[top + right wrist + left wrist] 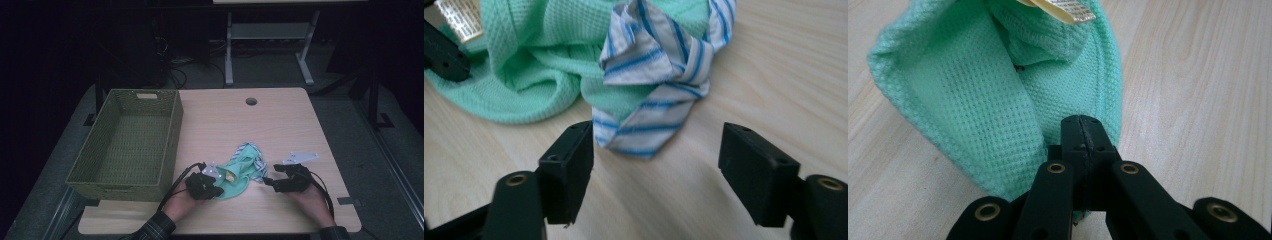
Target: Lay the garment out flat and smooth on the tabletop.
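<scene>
At lower centre of the bench we pin the green garment with our left gripper clenched on its hem, while our right gripper gapes toward its striped collar, probably to spread it.

A crumpled mint-green knit shirt with a blue-and-white striped collar lies on the wooden counter.
</scene>
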Tool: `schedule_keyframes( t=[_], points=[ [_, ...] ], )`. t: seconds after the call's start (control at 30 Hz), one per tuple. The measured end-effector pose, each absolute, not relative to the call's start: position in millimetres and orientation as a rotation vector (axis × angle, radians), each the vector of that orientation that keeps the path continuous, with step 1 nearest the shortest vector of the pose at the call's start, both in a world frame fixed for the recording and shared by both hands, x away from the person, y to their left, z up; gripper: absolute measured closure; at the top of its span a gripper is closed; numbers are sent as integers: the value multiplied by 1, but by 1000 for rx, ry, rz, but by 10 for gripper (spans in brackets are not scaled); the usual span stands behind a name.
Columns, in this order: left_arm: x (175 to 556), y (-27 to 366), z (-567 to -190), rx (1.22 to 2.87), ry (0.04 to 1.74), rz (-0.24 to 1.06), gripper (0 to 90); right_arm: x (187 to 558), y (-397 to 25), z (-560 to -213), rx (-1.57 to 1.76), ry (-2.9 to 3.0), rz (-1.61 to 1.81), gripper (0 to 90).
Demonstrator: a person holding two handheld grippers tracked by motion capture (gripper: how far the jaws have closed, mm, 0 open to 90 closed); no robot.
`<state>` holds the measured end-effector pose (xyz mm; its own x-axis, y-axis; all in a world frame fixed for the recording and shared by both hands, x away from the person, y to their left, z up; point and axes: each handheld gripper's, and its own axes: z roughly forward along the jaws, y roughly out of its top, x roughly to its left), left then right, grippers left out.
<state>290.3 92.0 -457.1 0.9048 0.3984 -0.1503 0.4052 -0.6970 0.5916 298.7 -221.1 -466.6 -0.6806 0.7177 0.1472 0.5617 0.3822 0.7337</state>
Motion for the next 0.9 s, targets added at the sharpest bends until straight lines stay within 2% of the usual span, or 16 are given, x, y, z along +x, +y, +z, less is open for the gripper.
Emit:
schedule_keyframes(
  t=[0.4, 0.63, 0.9],
  points=[
    [291, 92, -457, 2420, 561, -17, 894, 312, -200, -474, 1123, 2451, 1158, 318],
    [291, 92, -457, 2424, 554, -17, 894, 311, -191, -476, 1069, 2448, 1107, 456],
    [291, 92, -457, 2425, 555, -18, 894, 308, -190, -475, 1057, 2445, 1091, 705]
  ],
)
